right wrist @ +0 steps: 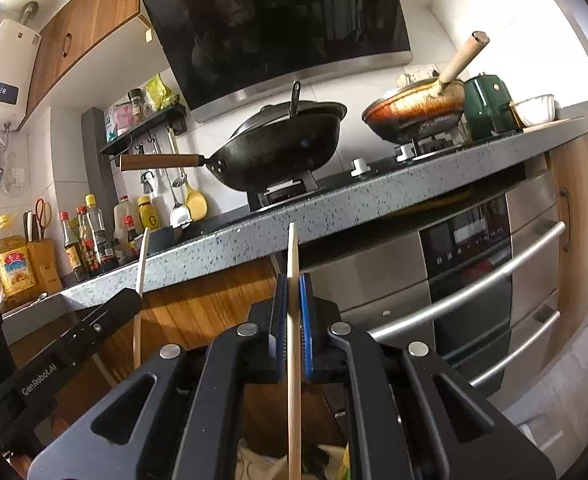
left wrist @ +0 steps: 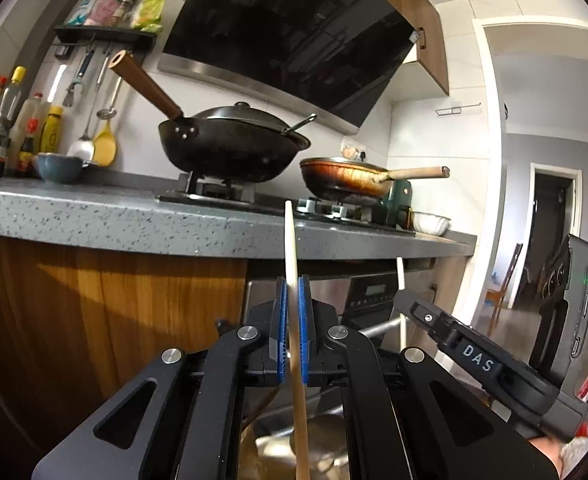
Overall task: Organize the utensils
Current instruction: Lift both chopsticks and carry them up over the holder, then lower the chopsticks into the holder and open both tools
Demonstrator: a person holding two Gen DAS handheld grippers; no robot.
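Chopstick (left wrist: pixel 294 272) upright, pinched by left hand-held gripper (left wrist: pixel 292 312); right hand-held gripper (right wrist: pixel 293 312) pinches another below the counter edge (right wrist: pixel 333 208).

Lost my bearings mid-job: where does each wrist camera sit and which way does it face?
Left wrist: behind the left gripper, shut on a chopstick, facing the stove counter; the right gripper shows at its right.
Right wrist: behind the right gripper, shut on a chopstick, facing the counter and oven; the left gripper shows at its left.
Shared: black wok, brown frying pan, range hood.
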